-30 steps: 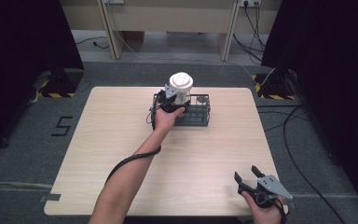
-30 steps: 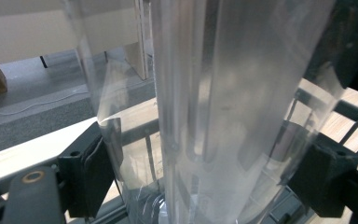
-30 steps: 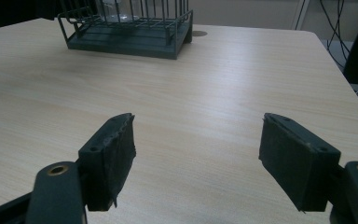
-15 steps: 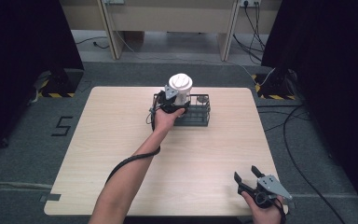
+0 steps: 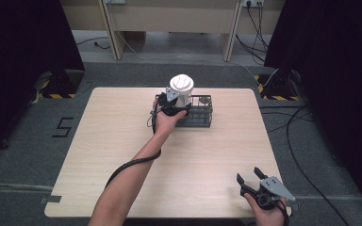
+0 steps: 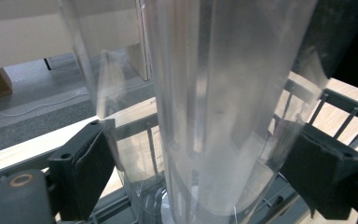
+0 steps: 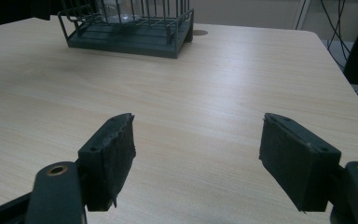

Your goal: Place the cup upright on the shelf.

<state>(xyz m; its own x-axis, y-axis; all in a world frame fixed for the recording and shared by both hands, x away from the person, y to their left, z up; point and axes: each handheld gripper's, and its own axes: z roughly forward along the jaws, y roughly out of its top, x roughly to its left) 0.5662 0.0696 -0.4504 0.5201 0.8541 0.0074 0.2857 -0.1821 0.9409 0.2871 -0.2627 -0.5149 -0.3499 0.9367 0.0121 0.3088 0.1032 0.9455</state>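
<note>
Left claw [image 5: 175, 106] is gripping a clear plastic cup [image 6: 223, 107] with a white lid [image 5: 181, 84], its pads [image 6: 91, 172] pressing on either side of the cup's wall. It is holding the cup upright in the left end of the black wire basket [image 5: 202, 115] at the table's [image 5: 122, 141] far edge. The bottom of the cup seems to be sitting on or just above the basket floor, so this looks like the setting-down or lifting step. Next, the cup needs a straight vertical move clear of the wires. Right claw [image 7: 196, 158] is waiting with jaws apart and empty at the near right corner.
</note>
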